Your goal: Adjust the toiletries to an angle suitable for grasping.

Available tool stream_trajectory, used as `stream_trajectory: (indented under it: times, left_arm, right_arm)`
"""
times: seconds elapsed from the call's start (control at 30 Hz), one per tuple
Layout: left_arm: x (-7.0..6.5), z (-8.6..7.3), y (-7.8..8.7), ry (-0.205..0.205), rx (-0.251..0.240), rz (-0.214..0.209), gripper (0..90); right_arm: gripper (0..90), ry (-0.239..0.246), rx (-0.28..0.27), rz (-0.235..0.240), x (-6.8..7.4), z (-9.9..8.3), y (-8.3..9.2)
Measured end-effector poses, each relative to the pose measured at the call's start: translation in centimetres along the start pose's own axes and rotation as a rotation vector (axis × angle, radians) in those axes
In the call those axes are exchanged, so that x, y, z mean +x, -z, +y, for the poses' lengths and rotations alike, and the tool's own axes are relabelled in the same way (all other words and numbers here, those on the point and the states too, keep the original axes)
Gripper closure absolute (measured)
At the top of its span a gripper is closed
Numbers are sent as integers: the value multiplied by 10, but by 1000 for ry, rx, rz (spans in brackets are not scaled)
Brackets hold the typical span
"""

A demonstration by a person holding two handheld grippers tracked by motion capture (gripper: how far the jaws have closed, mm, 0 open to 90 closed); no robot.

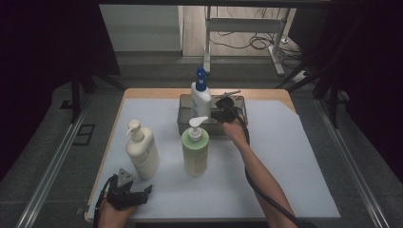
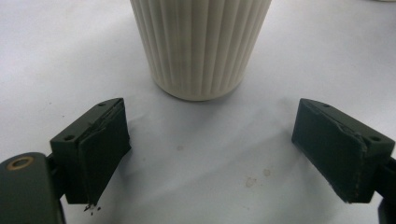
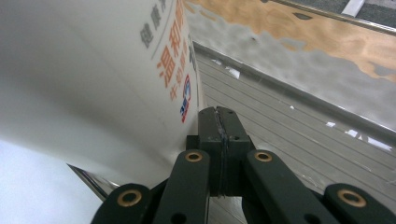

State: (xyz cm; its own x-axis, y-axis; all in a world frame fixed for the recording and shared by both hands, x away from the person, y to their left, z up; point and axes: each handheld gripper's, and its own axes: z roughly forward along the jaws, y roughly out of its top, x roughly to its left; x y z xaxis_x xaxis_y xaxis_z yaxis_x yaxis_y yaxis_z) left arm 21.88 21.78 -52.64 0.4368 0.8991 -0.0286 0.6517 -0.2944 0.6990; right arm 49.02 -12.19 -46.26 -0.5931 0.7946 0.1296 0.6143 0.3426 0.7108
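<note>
The right gripper [image 1: 223, 113] rests at the far middle of the table, its jaws pressed flat together on nothing, just beside the white bottle with the blue pump [image 1: 201, 97] that stands upright in the metal tray [image 1: 185, 124]. That bottle looks like smooth, stiff plastic, tall and probably top-heavy, so a grip across the body below the shoulder seems safest; the glossy wall could slip. The right gripper view adds its orange printed label [image 3: 173, 60] and the tray's ribbed floor [image 3: 280, 126]. At the near left, the left gripper [image 1: 127, 194] holds its jaws wide apart facing the cream pump bottle [image 1: 142, 151], whose ribbed base [image 2: 200, 44] appears in the left gripper view. A green pump bottle [image 1: 195, 152] stands between.
</note>
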Motion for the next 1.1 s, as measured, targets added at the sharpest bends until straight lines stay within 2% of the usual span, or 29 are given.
stream_trajectory:
  times: [0.47,0.77,0.97,1.0,1.1]
  left_arm:
    - [0,0,0,-1,1,0,107]
    - [0,0,0,-2,1,-1,107]
    - [0,0,0,-2,1,-1,107]
    - [0,0,0,-2,1,-1,107]
    - [0,0,0,-2,1,-2,107]
  right_arm:
    - [890,13,-2,9,9,7,-9]
    - [891,-16,-10,27,9,15,-13]
    - [891,-3,-2,39,16,18,-17]
    - [890,12,5,44,16,18,-18]
    - [890,7,5,43,19,19,-20]
